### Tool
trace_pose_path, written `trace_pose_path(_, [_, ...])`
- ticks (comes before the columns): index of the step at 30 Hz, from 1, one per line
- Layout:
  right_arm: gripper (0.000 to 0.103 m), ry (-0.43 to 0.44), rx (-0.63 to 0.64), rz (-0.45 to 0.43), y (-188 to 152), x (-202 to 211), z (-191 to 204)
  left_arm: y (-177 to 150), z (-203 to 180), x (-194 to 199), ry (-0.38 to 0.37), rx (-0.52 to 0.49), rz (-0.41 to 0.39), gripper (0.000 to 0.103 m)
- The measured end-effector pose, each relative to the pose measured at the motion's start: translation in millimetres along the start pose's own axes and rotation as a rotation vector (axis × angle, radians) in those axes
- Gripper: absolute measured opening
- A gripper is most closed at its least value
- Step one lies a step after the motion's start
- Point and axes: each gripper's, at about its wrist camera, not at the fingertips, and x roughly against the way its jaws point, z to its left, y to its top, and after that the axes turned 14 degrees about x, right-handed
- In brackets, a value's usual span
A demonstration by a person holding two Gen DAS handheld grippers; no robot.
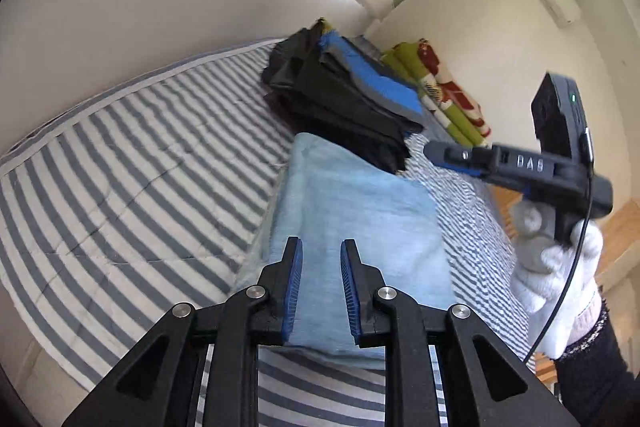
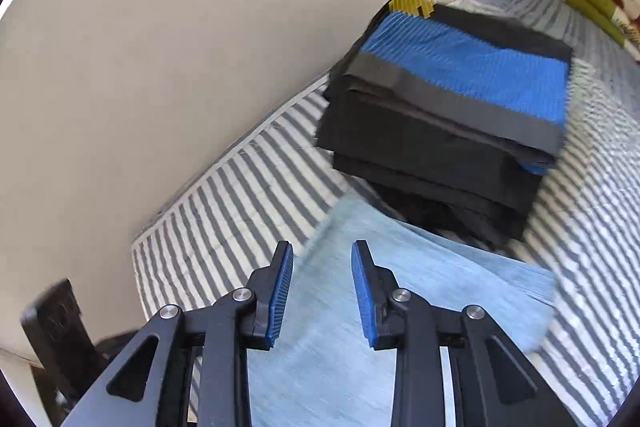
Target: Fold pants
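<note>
The light blue pants (image 1: pixel 360 195) lie folded into a flat rectangle on the striped bed cover (image 1: pixel 120 167). My left gripper (image 1: pixel 322 243) hovers over their near end, open, with nothing between its blue pads. In the right wrist view the pants (image 2: pixel 420 287) fill the lower middle, and my right gripper (image 2: pixel 322 245) stands open above them, also with nothing in it. From the left wrist view the right gripper (image 1: pixel 436 149) appears side-on at the right, raised above the bed, held by a white-gloved hand (image 1: pixel 560 267).
A stack of folded dark and blue clothes (image 2: pixel 460 99) sits on the bed just beyond the pants, its edge touching them. A green and red rolled blanket (image 1: pixel 432 79) lies by the far wall. The white wall (image 2: pixel 160 67) runs along the bed's left side.
</note>
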Motion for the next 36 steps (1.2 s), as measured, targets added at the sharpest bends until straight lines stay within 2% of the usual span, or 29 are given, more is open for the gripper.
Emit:
trace_pose_path(2, [0.028, -0.016, -0.005, -0.051, -34.1, 27.4, -17.8, -10.0, -20.4, -11.7, -0.063, -0.031, 0.056, 0.021])
trace_pose_path(4, [0.028, -0.071, -0.031, -0.079, -69.3, 47.7, -37.6, -23.5, -43.1, -29.2, -0.091, -0.082, 0.116, 0.021])
trace_pose_path(6, [0.028, -0.136, -0.043, -0.072, -103.4, 53.0, -57.6, -38.3, -66.5, -46.5, -0.076, -0.132, 0.152, 0.021])
trace_pose_path(7, [0.028, -0.148, -0.047, -0.062, -109.9, 48.7, -60.9, -46.7, -74.7, -50.1, -0.062, -0.147, 0.172, 0.021])
trace_pose_path(10, [0.028, -0.141, -0.108, -0.066, -134.5, 55.9, -89.0, -59.2, -84.7, -79.2, -0.008, -0.158, 0.207, 0.021])
trace_pose_path(12, [0.028, -0.099, -0.133, -0.087, -137.4, 54.3, -96.6, -63.2, -77.7, -103.6, 0.053, -0.153, 0.245, 0.021])
trace_pose_path(14, [0.028, -0.104, -0.106, -0.079, -135.4, 36.2, -97.0, -69.2, -65.3, -118.4, 0.128, -0.149, 0.283, 0.018])
trace_pose_path(16, [0.028, -0.133, -0.083, -0.049, -130.9, 5.2, -99.6, -69.2, -56.5, -122.0, 0.139, -0.131, 0.288, 0.004])
trace_pose_path(17, [0.028, -0.148, -0.081, -0.026, -135.9, -8.8, -105.4, -68.5, -53.4, -121.7, 0.134, -0.121, 0.295, 0.001])
trace_pose_path(18, [0.029, -0.146, -0.097, 0.011, -141.3, -20.0, -112.1, -68.3, -51.3, -121.3, 0.126, -0.115, 0.301, 0.001])
trace_pose_path(19, [0.037, -0.12, -0.13, 0.051, -147.9, -33.4, -120.6, -68.6, -50.8, -121.0, 0.119, -0.112, 0.303, 0.001])
trace_pose_path(20, [0.044, -0.099, -0.154, 0.048, -151.9, -35.0, -127.9, -70.0, -52.6, -120.5, 0.121, -0.123, 0.301, 0.001])
trace_pose_path(23, [0.044, -0.054, -0.186, -0.011, -151.4, -10.1, -141.2, -74.5, -60.4, -117.0, 0.13, -0.162, 0.286, 0.002])
trace_pose_path(25, [0.045, -0.034, -0.221, -0.091, -152.1, 10.8, -152.0, -75.7, -67.7, -112.5, 0.122, -0.168, 0.264, 0.008])
trace_pose_path(28, [0.044, -0.044, -0.291, -0.103, -146.3, 17.3, -173.3, -84.7, -95.3, -103.1, 0.007, -0.214, 0.259, 0.013])
trace_pose_path(30, [0.044, -0.011, -0.362, -0.102, -144.5, 11.8, -189.4, -103.2, -122.3, -95.1, -0.078, -0.281, 0.275, 0.019])
trace_pose_path(31, [0.044, 0.007, -0.398, -0.109, -143.7, 8.5, -196.4, -105.7, -132.4, -108.3, -0.09, -0.317, 0.292, 0.022])
trace_pose_path(33, [0.043, 0.061, -0.459, -0.118, -141.2, -0.2, -207.6, -125.9, -145.3, -124.0, -0.072, -0.385, 0.355, 0.022])
trace_pose_path(36, [0.042, 0.192, -0.548, -0.125, -142.3, -10.4, -219.2, -147.1, -144.4, -145.4, -0.003, -0.426, 0.43, 0.022])
